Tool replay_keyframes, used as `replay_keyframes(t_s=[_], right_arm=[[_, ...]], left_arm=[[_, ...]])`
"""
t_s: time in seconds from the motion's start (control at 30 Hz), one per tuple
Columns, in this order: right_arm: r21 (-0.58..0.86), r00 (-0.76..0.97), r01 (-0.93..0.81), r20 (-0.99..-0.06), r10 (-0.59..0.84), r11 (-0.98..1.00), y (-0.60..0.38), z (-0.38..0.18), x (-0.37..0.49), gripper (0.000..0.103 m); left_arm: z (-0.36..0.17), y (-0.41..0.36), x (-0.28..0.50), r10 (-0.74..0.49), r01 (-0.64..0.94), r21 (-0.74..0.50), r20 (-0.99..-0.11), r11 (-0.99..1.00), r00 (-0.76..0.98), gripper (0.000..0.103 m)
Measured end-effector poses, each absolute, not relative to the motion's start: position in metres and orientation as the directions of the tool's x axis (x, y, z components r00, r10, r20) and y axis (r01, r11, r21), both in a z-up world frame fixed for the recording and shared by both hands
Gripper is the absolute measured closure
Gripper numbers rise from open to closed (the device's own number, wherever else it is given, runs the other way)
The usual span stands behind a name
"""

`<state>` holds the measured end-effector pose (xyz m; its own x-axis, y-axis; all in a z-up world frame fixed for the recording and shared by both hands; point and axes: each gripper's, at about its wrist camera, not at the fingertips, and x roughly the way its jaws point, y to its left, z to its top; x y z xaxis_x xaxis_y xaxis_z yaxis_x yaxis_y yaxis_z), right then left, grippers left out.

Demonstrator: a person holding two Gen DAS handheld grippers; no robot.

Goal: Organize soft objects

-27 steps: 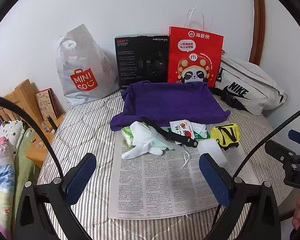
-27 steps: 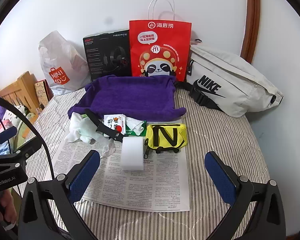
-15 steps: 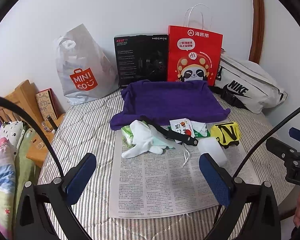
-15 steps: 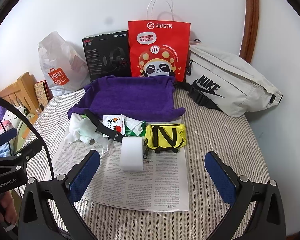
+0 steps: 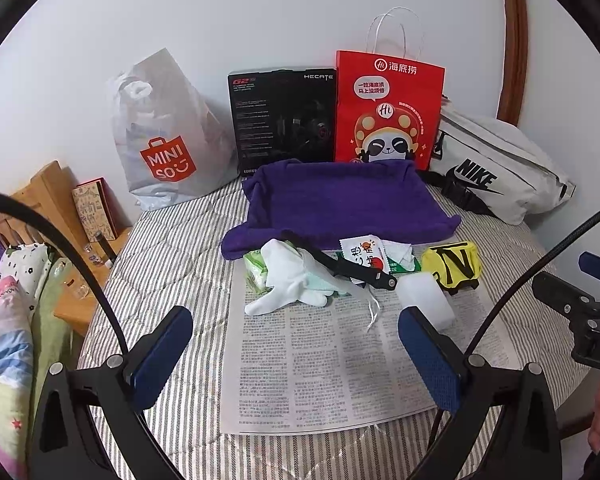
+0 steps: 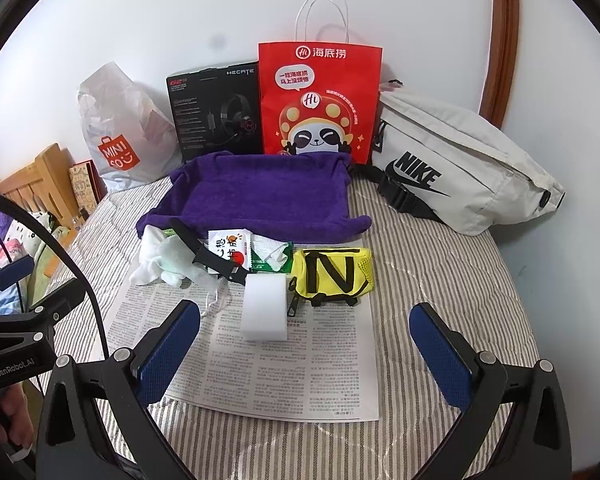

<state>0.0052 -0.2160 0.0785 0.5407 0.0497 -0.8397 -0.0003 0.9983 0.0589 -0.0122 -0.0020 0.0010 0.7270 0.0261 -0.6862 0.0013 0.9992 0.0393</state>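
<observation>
- Left wrist view: I see my left gripper (image 5: 296,356) spread wide, holding nothing, above the newspaper (image 5: 332,364) on the striped bed (image 5: 168,256).
- The soft things lie in a row at the far edge of the paper: white glove (image 5: 288,280), black strap (image 5: 340,266), white sponge (image 5: 424,298), yellow pouch (image 5: 452,266).
- The purple towel (image 5: 340,204) lies just behind them.
- Right wrist view: my right gripper (image 6: 304,352) is also spread wide and empty, above the newspaper (image 6: 284,372).
- The white sponge (image 6: 265,306) lies nearest, with the yellow pouch (image 6: 332,272) just beside it on the right and the white glove (image 6: 160,260) to the left.
- The purple towel (image 6: 260,196) lies in front of the red paper bag (image 6: 320,100).
</observation>
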Motion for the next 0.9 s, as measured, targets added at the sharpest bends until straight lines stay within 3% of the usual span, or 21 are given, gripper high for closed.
replay_keyframes(t_s=[0.9], right_arm=[[0.060, 0.546, -0.011, -0.836, 0.056, 0.998, -0.2118, 0.0777, 0.0027, 0.000]], left_arm=[[-0.0020, 0.0011, -0.0160, 0.034, -0.002, 0.047, -0.687, 0.999, 0.726, 0.000]])
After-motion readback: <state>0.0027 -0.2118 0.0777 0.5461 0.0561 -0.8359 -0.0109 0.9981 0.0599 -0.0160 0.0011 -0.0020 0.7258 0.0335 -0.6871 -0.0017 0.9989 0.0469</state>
